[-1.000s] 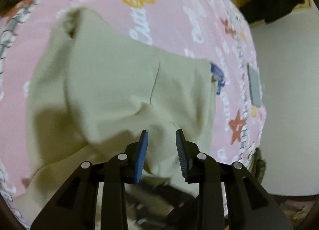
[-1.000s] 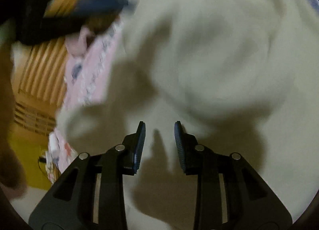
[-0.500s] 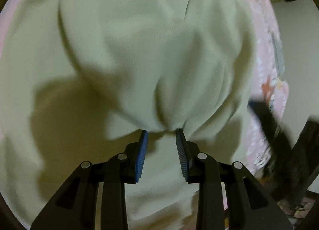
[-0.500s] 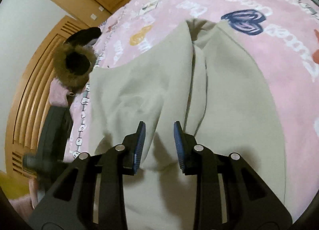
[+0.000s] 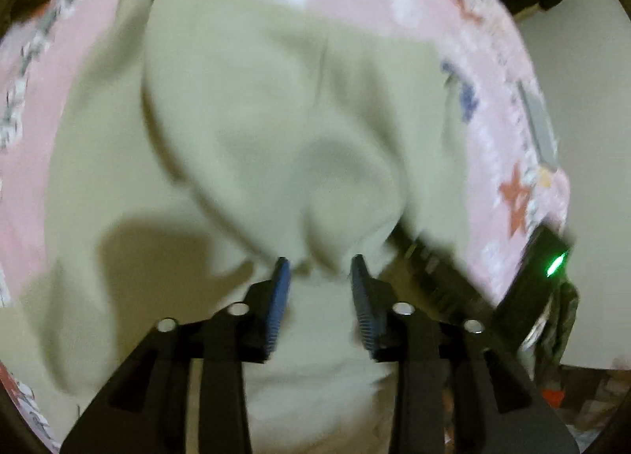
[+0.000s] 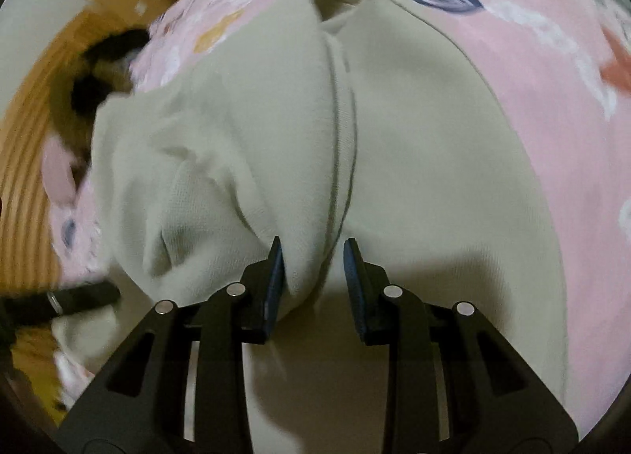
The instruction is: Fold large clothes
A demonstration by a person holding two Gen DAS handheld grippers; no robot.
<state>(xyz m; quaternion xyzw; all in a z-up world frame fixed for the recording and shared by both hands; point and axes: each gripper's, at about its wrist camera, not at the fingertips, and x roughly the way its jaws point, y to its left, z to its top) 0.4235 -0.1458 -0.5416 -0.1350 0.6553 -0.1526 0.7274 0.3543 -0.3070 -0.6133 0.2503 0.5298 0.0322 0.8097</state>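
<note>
Cloth [image 5: 276, 119] bunched between the opening left gripper [image 5: 319, 268] is being let go; held by the right gripper [image 6: 311, 257] alone, the fold may be dragged crooked over the blanket [image 6: 552, 107].

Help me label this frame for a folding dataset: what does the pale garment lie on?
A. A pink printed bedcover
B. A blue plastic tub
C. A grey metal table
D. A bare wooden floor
A: the beige garment is spread over a pink bedcover printed with hearts and lettering, which shows around it in both wrist views.
</note>
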